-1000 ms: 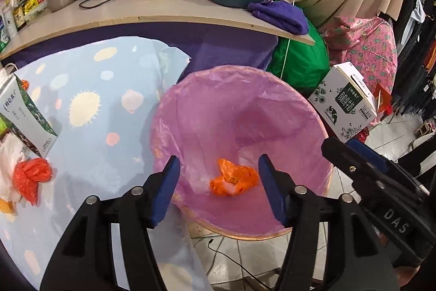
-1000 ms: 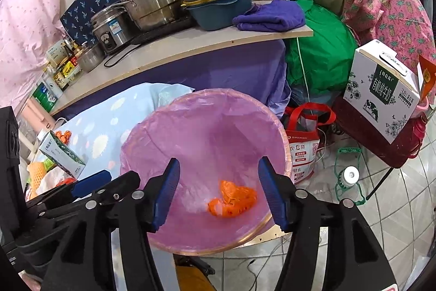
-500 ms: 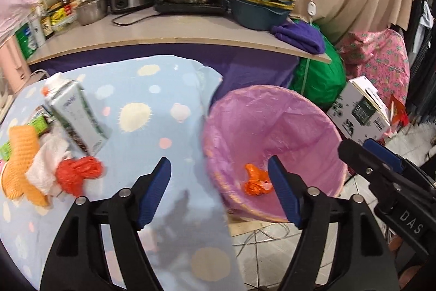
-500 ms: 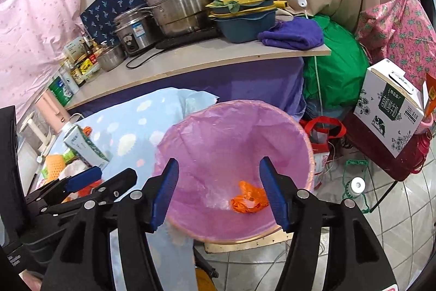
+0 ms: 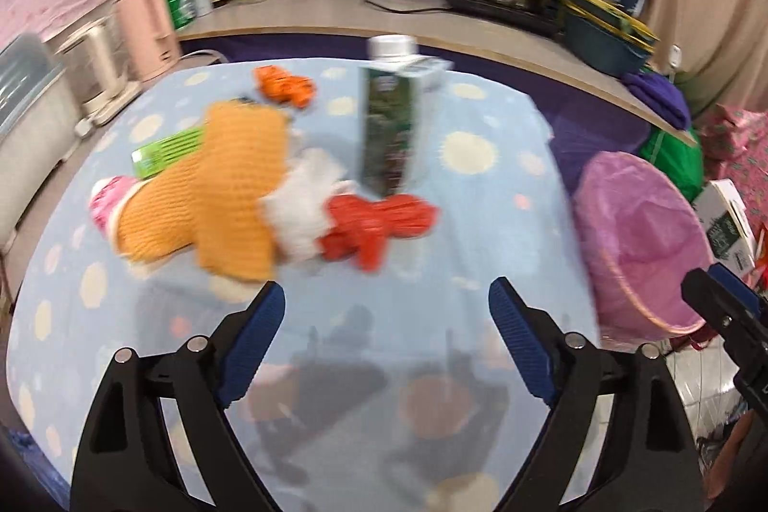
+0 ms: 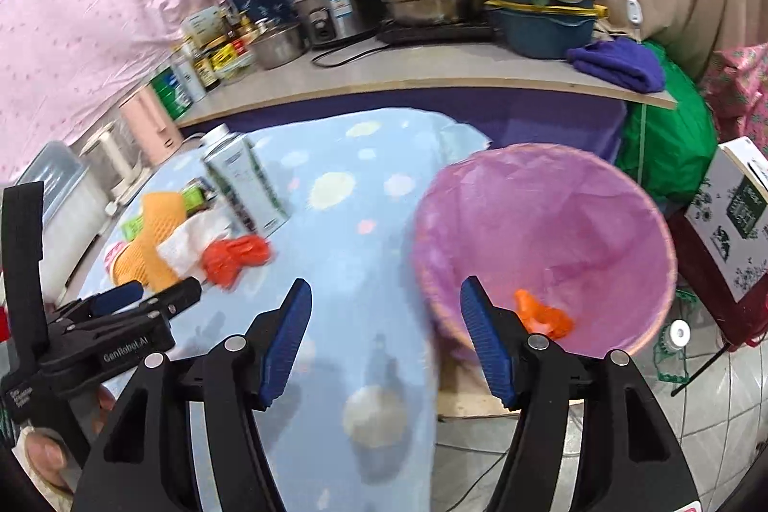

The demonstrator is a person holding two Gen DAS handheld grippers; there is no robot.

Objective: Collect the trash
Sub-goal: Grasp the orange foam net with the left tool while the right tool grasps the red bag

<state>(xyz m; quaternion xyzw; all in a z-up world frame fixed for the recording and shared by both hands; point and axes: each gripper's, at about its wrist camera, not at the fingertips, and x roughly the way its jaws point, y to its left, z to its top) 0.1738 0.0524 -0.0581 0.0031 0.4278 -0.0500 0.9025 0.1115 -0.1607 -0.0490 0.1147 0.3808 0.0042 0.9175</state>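
Left wrist view: left gripper (image 5: pixel 386 337) spread wide, blue-padded fingers (image 5: pixel 254 337) holding nothing, over the light blue spotted tablecloth (image 5: pixel 480 205). Ahead of it lies a blurred heap of trash: crumpled red plastic bag (image 5: pixel 379 224) nearest, touching a wad of white tissue (image 5: pixel 302 205), which lies against an orange foam fruit net (image 5: pixel 225 181). A green wrapper (image 5: pixel 168 152) and a pink-and-white wrapper (image 5: pixel 108 200) poke out at the net's left side. A tall green-and-white drink carton (image 5: pixel 391 123) with a white cap stands upright just behind the red bag; a small orange scrap (image 5: pixel 285 87) lies farther back. Round bin lined with a pink plastic bag (image 5: pixel 643 233) sits off the table's right edge, tip of the other tool showing beside it. Right wrist view: right gripper (image 6: pixel 384 339) also wide open and empty, over the table's edge beside the bin (image 6: pixel 542 219); one crumpled orange bag (image 6: pixel 545 317) lies in the bin's bottom. The left tool (image 6: pixel 144 301) shows at left, near the red bag (image 6: pixel 235 255), tissue (image 6: pixel 189 241), net (image 6: pixel 153 238) and carton (image 6: pixel 247 183).
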